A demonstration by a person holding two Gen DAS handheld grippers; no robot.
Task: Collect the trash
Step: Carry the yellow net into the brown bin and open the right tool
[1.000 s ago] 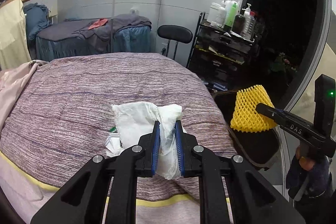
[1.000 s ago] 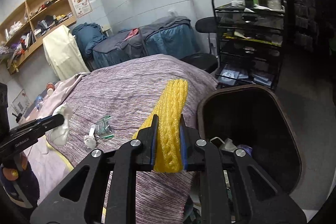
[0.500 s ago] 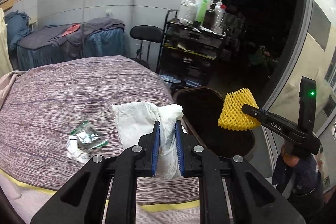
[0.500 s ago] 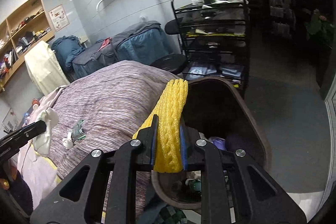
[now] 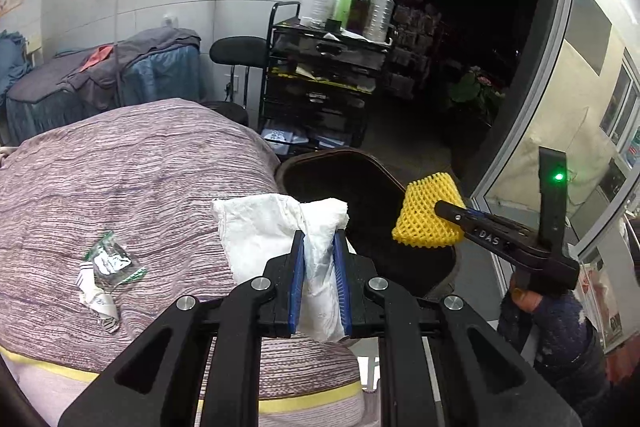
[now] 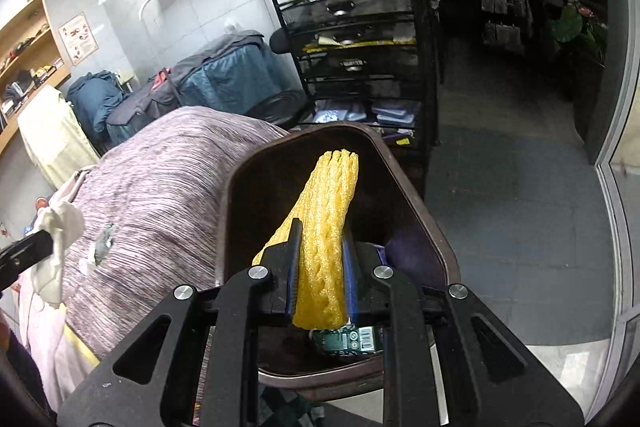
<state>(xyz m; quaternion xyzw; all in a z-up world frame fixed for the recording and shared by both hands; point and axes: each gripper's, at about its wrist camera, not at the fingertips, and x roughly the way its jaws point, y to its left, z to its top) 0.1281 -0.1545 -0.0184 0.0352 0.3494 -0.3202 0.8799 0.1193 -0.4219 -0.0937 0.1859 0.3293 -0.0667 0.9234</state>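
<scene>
Trash bin (image 6: 424,219), dark brown with a rounded rim, stands directly beneath and ahead of the right gripper (image 6: 322,267). Contents visible below that gripper's fingers: a green packet bearing a barcode (image 6: 347,338), and purple material (image 6: 408,253) against the wall to the gripper's right. Remaining interior is too dark to identify.

Right gripper is clamped on a yellow foam net (image 6: 328,227), which extends forward past the fingertips and hangs over the bin opening, not touching the rim. In the left wrist view the same net (image 5: 428,213) appears to the right of the left gripper, above the bin (image 5: 320,163).

Left gripper (image 5: 319,267) is clamped on a crumpled white tissue (image 5: 272,227), held above the bed's striped purple cover (image 5: 120,167), just short of the bin. To its left, a clear wrapper with green edging (image 5: 112,261) and a scrap of white paper (image 5: 98,301) lie on the cover, touching each other.

Beyond the bin stands a black wire cart (image 6: 360,27) carrying bottles on its top tier.
</scene>
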